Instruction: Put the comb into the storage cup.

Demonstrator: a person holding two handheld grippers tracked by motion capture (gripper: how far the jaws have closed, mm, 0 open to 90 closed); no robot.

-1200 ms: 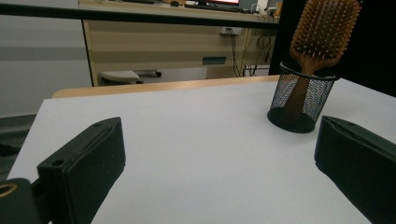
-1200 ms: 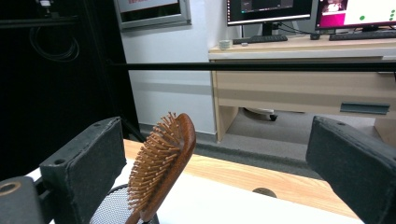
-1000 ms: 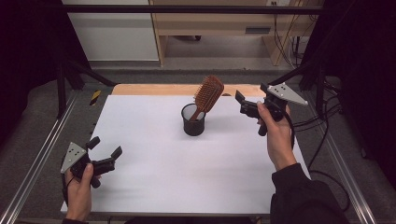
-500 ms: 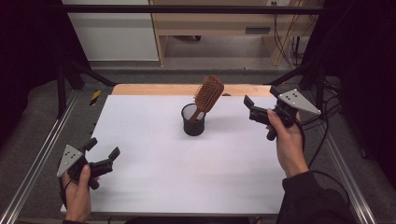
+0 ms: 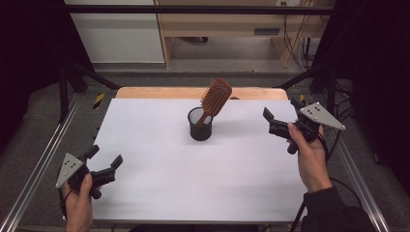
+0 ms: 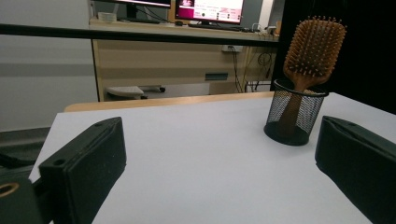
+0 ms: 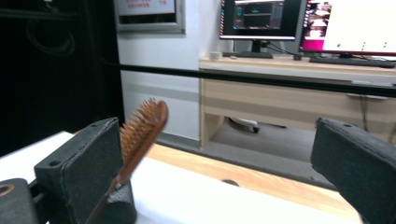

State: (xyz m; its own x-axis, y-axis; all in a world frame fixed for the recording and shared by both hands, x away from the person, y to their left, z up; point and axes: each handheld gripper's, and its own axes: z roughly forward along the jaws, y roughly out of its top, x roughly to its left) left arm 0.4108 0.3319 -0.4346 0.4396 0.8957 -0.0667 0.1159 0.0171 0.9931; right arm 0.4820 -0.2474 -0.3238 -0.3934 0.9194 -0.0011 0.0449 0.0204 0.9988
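A wooden paddle hairbrush (image 5: 216, 98) stands handle-down in a black mesh cup (image 5: 200, 125) at the back middle of the white table (image 5: 169, 183), leaning right. My left gripper (image 5: 104, 157) is open near the front left corner, far from the cup. In the left gripper view its jaws stand wide apart, with the hairbrush (image 6: 314, 46) and cup (image 6: 295, 114) ahead at the right. My right gripper (image 5: 281, 112) is open to the right of the cup and apart from it. The right gripper view shows the hairbrush (image 7: 142, 126) and cup (image 7: 119, 205) beside its left jaw.
A wooden strip (image 5: 193, 93) runs along the table's far edge. Metal rails (image 5: 36, 169) flank both sides. Beyond stand a desk (image 7: 299, 100) with monitors (image 7: 258, 18) and a white cabinet (image 5: 113, 34). Bare white surface lies between the grippers.
The right gripper has drawn away from the cup, to the right and toward the near side. The left gripper has slid slightly toward the front edge. Both stay open.
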